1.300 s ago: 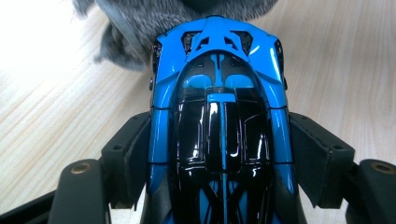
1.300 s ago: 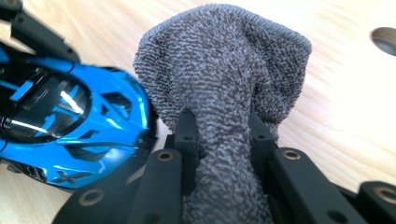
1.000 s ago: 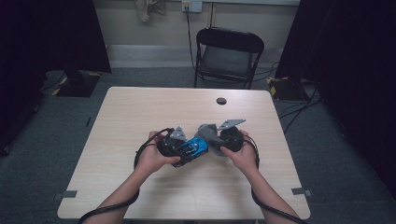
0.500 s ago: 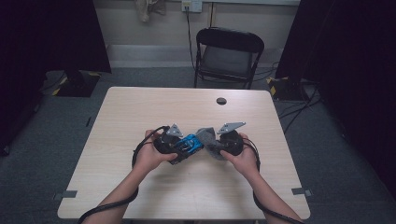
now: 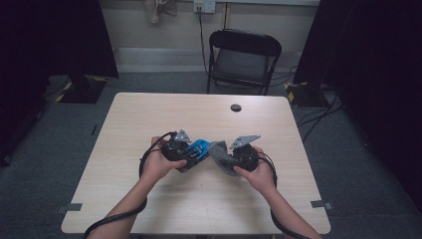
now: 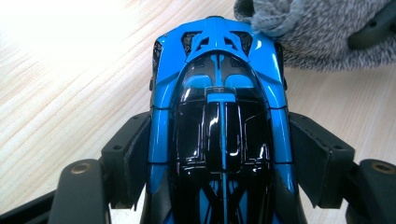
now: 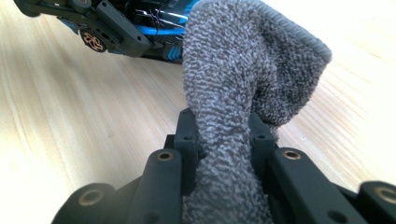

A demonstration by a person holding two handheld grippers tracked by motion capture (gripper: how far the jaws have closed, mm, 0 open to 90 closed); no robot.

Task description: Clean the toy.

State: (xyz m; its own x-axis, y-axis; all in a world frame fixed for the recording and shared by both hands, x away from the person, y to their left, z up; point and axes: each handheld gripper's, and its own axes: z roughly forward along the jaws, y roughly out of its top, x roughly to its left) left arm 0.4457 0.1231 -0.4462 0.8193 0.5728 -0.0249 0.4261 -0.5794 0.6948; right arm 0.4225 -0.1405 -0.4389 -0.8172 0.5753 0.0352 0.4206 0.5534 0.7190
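Toy car clamped between left gripper fingers; grey cloth pinched by right gripper fingers, touching car's end.

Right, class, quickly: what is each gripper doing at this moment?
Left gripper: closed on the blue toy car.
Right gripper: closed on the grey cloth.

The high view looks forward and down from above my side of the worktop, far enough to take in the chair beyond. My left gripper view sits close above the blue toy car. My right gripper view looks low along the grey cloth; both share car and cloth.
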